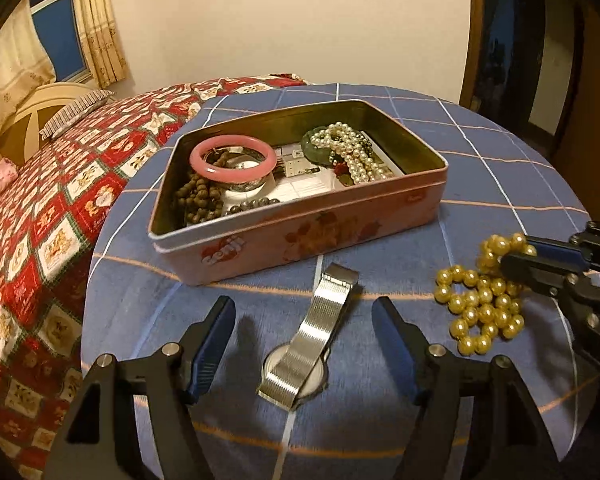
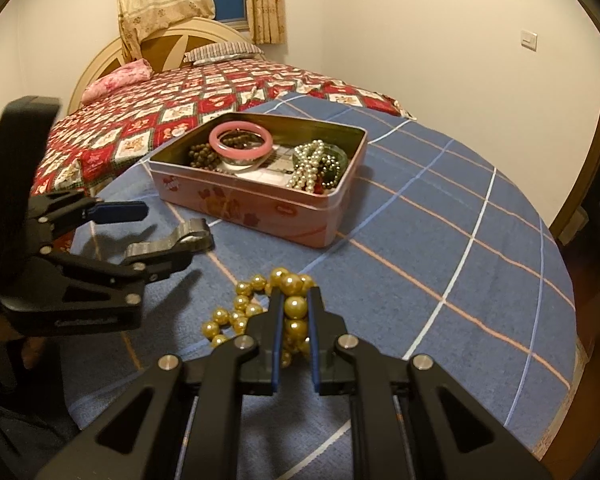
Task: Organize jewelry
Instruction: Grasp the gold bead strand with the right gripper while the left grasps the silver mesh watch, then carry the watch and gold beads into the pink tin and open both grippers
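Observation:
A silver mesh-strap watch [image 1: 312,328] lies on the blue checked cloth [image 1: 480,160], just in front of an open pink tin [image 1: 300,228]. My left gripper [image 1: 303,304] stands open astride the watch, its pads clear of the strap. To the right lies a heap of gold beads [image 1: 480,308], and my right gripper [image 2: 296,294] is shut on one strand of the gold beads [image 2: 236,316]. The tin [image 2: 260,208] holds a pink bangle [image 1: 204,160], brown beads [image 1: 200,196], a white pearl necklace [image 1: 356,152] and a green bangle under the pearls.
The cloth covers the foot of a bed with a red patchwork quilt [image 1: 40,220]. Pillows and a headboard [image 2: 100,56] are at the far end. A wooden door frame [image 1: 472,40] stands at the right. Bare blue cloth stretches right of the tin.

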